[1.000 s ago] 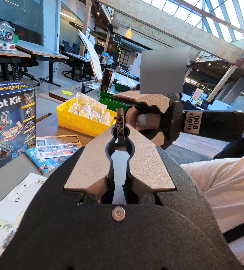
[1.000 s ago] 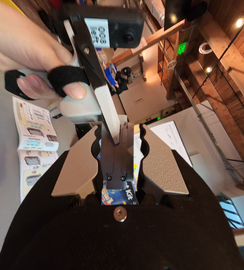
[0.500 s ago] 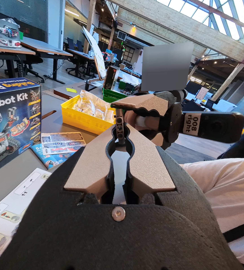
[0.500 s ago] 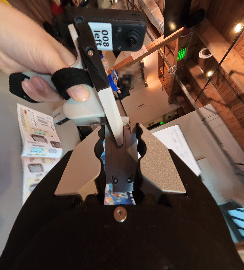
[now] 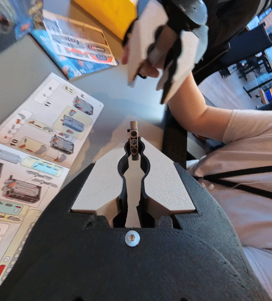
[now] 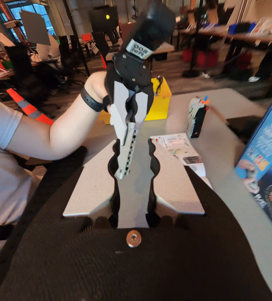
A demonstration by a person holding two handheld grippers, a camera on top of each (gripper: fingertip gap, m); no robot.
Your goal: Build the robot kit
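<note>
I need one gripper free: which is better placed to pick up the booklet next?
Right. The right gripper is open and holds nothing; the left gripper is shut on the grey beam.

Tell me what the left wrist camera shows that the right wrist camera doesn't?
Only the left wrist view shows the flat blue booklet with a sticker sheet on it. Only the right wrist view shows the small grey-and-black toy block assembly standing on the table. Both show the long grey perforated beam clamped in the left gripper, the open right gripper, and the white instruction sheet.
</note>
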